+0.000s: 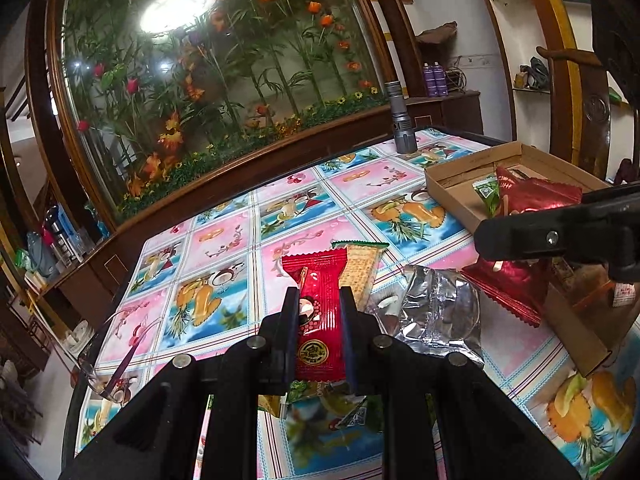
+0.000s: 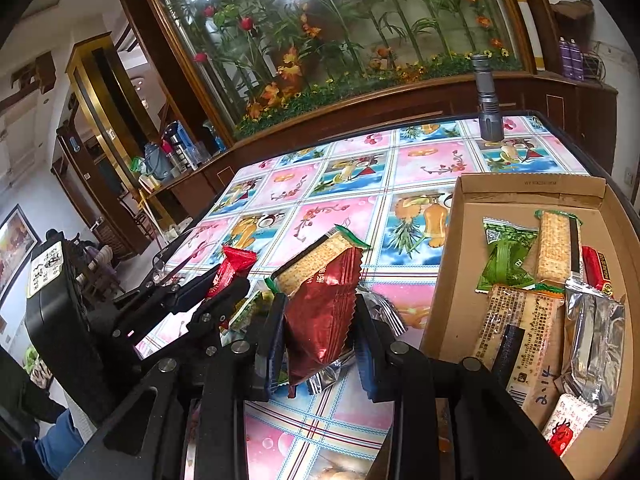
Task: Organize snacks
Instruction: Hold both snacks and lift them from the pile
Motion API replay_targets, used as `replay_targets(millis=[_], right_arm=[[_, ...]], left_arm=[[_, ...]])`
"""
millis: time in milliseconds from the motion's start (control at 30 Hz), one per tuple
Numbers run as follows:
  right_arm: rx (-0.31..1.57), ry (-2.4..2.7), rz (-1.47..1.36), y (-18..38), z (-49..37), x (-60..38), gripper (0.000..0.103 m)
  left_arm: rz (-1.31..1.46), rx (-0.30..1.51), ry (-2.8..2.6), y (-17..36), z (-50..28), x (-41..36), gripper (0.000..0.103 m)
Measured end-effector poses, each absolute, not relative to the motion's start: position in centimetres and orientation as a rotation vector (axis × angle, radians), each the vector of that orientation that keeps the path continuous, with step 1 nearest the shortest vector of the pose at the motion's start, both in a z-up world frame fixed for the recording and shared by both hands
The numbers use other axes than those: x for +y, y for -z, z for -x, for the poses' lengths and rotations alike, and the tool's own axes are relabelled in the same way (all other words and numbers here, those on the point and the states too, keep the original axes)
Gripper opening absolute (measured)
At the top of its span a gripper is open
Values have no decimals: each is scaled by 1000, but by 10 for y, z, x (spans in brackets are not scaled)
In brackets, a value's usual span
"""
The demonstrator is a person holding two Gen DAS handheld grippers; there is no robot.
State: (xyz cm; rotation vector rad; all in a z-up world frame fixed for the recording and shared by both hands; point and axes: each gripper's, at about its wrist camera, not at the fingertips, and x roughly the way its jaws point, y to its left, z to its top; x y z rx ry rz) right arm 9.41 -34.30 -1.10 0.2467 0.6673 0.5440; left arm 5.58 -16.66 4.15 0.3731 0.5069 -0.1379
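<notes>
My left gripper (image 1: 319, 300) is shut on a bright red candy packet (image 1: 318, 312) and holds it above the table; it also shows in the right wrist view (image 2: 232, 266). My right gripper (image 2: 320, 304) is shut on a dark red foil snack bag (image 2: 320, 312), just left of the cardboard box (image 2: 448, 260); the bag also shows in the left wrist view (image 1: 508, 288). A green-edged cracker packet (image 1: 362, 268) and a silver foil packet (image 1: 440, 312) lie on the table. The box holds several snacks, among them a green packet (image 2: 506, 256) and a cracker packet (image 2: 556, 248).
The table has a pink and blue fruit-pattern cloth (image 1: 224, 240). A grey flashlight (image 1: 402, 120) stands at its far edge. Eyeglasses (image 1: 108, 356) lie at the left edge. More packets (image 1: 340, 412) lie under my left gripper. A glass flower display (image 1: 220, 80) stands behind the table.
</notes>
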Motion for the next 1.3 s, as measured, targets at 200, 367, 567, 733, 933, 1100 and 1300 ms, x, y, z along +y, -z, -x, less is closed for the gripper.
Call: replay_targets(millis=[200,367,567,733,933,1100,1300], right_arm=[[668,-542,-249,12,-95,-344,33],[669,-541,-251,12,-95,-345,33],[668,-537,-257,12,-96,-346,33],[668,-539,-256,12,-96,-347,33],[669,-538,-256,12,-96,-347,33],[669,-539,-256,12,-97,-347,33],[668,-537,-262,12,-98,-349,33]], left_arm=[[-383,506,135,-40,-55,-170,18],[-384,507,135,-40,-55,-170,18],[-385,506,135,-40,-55,-171,18],[-386,504,130,-39,-54,-172,18],[-388,503,130,-39,-54,-173,18],[-389,502,129,-39,-53,-174,18],[-394,494,124,-38,-54,-169,18]])
